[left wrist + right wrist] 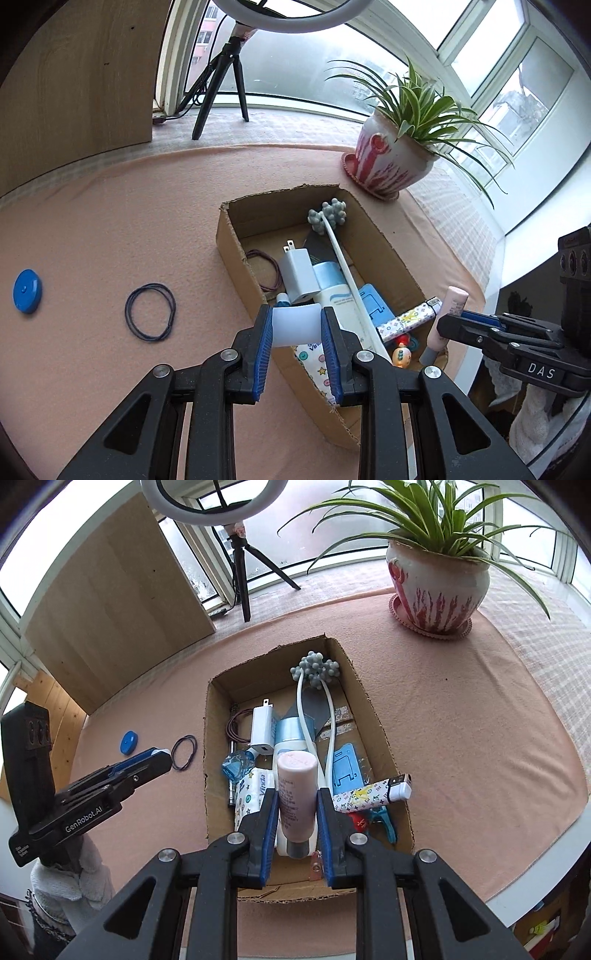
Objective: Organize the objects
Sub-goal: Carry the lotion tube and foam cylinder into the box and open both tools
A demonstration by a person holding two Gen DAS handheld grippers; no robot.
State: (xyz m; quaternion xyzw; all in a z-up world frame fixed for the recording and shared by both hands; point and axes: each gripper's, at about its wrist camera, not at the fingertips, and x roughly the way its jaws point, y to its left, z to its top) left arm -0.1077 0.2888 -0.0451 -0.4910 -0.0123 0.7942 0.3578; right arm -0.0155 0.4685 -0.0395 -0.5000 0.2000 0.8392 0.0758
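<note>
Grippers both carry something above the cardboard box [373, 716] on the pink-clothed table [461, 709]. The left hand-held gripper [295, 328] is clenched on a small white piece [294, 323], its blue pads pressing either side, jaws narrowly apart; what the piece is cannot be told. It hangs over the box's near left edge. The right hand-held gripper [297, 812] grasps a pink tube [297, 794], cap end toward the camera, held over the near end of the box.

Inside the box lie a white charger [263, 729], a white bottle with a pale blue cap [332, 282], a grey-headed massager on white stems [317, 670], a tissue pack [251, 790], a blue holder [345, 771], a patterned lighter [373, 794] and a brown hair tie [266, 269].

Outside, left of the box, a dark hair tie [150, 312] lies on the table, with a blue disc [27, 291] further left. A potted plant [437, 579] stands beyond the box.
</note>
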